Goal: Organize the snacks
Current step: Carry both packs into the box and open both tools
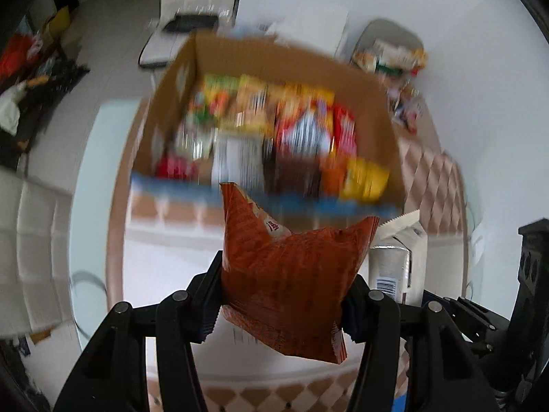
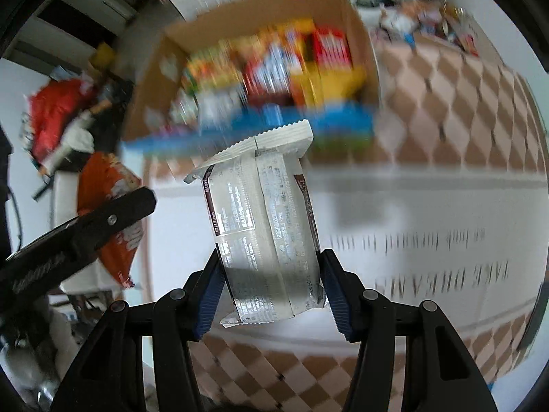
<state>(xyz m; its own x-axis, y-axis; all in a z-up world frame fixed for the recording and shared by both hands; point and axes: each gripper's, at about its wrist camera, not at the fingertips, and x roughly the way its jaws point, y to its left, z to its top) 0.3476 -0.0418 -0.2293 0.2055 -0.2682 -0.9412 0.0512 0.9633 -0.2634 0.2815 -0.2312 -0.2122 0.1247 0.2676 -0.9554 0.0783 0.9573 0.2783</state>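
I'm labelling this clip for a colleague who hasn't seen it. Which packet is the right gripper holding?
In front of the open cardboard box of snacks, the right gripper clamps a silver-white packet. Unlike the orange bag beside it, it is pale, with small printed text and a zigzag seal.

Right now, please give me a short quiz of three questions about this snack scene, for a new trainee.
1. True or false: the left gripper is shut on an orange snack bag.
2. What does the right gripper hold? A) a yellow box B) a silver-white snack packet C) nothing
3. Fill in: the cardboard box behind both grippers already contains many ____.

Key: 1 true; 2 B; 3 snack packs.
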